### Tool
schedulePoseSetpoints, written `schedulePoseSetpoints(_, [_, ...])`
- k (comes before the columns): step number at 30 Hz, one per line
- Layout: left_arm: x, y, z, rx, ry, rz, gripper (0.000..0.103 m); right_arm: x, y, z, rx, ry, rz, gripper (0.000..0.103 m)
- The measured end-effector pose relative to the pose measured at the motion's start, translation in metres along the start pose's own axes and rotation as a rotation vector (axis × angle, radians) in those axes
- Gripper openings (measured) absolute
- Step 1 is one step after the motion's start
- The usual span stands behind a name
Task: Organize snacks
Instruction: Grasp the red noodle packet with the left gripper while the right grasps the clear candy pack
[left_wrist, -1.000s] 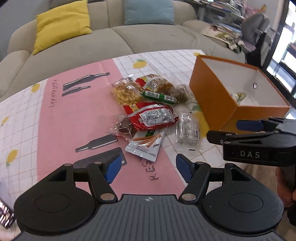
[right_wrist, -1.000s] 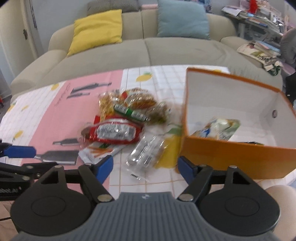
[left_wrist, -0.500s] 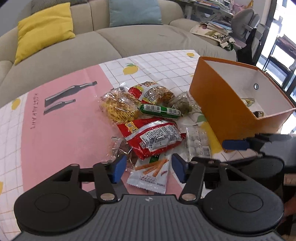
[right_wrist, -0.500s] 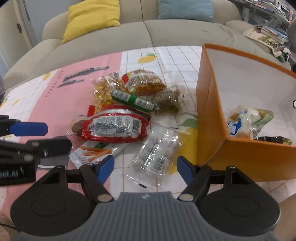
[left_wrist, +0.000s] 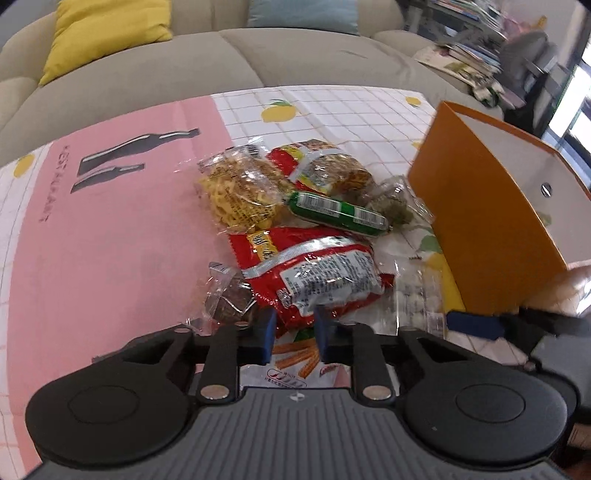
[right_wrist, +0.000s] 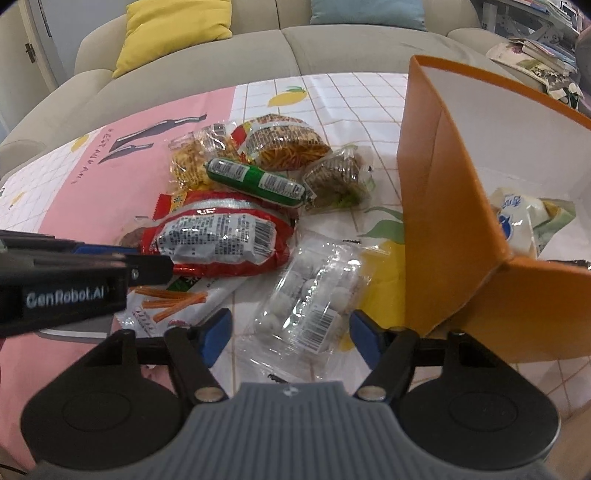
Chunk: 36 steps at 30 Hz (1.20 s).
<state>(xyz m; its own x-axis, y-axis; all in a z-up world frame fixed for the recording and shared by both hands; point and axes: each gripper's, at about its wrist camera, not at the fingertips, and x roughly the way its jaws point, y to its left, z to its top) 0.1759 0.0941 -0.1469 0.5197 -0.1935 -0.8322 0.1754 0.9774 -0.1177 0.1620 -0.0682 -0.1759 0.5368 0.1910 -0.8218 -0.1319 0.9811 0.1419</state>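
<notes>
A pile of snacks lies on the tablecloth left of an orange box (right_wrist: 443, 184), also in the left wrist view (left_wrist: 480, 229). My left gripper (left_wrist: 293, 332) is low at the pile's near side. Its jaws are closing, and the pads pinch the near edge of the red snack bag (left_wrist: 314, 273). In the right wrist view it enters from the left against that red bag (right_wrist: 221, 236). My right gripper (right_wrist: 291, 332) is closing too. It straddles a clear packet of white sweets (right_wrist: 310, 299), and its pads stand clear of the packet. A white and blue packet (right_wrist: 517, 221) lies inside the box.
Around the red bag lie a green sausage tube (right_wrist: 255, 181), a yellow noodle bag (left_wrist: 240, 195), a white packet with orange sticks (right_wrist: 173, 299) and a small brown packet (left_wrist: 229, 295). A sofa with a yellow cushion (right_wrist: 177, 33) stands behind the table.
Both grippers have come down and forward to the pile. The left jaws went from wide to narrow around the red bag's edge. The right jaws narrowed a little over the clear packet.
</notes>
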Motion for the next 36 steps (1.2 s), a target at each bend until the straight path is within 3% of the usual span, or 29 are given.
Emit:
schedulePoseSetpoints(4, [-0.005,0.002,0.000,-0.039,-0.008,0.003,0.001,-0.002,0.000,-0.001,-0.009,-0.013,-0.004,0.060])
schedulePoseSetpoints(8, [-0.016,0.000,-0.004,-0.087,0.008,-0.005,0.001,-0.005,-0.001,0.000,-0.014,-0.003,-0.014,0.053])
schedulePoseSetpoints(13, [-0.030,-0.012,-0.017,-0.113,0.037,0.016,0.000,-0.011,-0.002,-0.005,-0.029,0.032,0.002,0.053])
schedulePoseSetpoints(19, [-0.047,-0.018,-0.042,-0.190,0.125,0.034,0.000,-0.023,-0.004,-0.016,-0.083,0.105,0.027,0.053])
schedulePoseSetpoints(27, [-0.054,-0.032,-0.068,-0.148,0.218,-0.036,0.000,-0.038,-0.017,-0.029,-0.114,0.201,0.070,0.053])
schedulePoseSetpoints(30, [-0.061,-0.039,-0.068,-0.076,0.177,-0.018,0.013,-0.040,-0.020,-0.031,-0.107,0.211,0.070,0.054])
schedulePoseSetpoints(32, [-0.068,-0.044,-0.064,-0.011,0.141,-0.007,0.042,-0.042,-0.022,-0.032,-0.104,0.210,0.070,0.055])
schedulePoseSetpoints(34, [-0.073,-0.049,-0.058,0.074,0.108,0.013,0.060,-0.043,-0.024,-0.031,-0.094,0.197,0.065,0.061])
schedulePoseSetpoints(36, [-0.076,-0.055,-0.054,0.182,0.053,0.059,0.066,-0.044,-0.028,-0.029,-0.070,0.181,0.065,0.070])
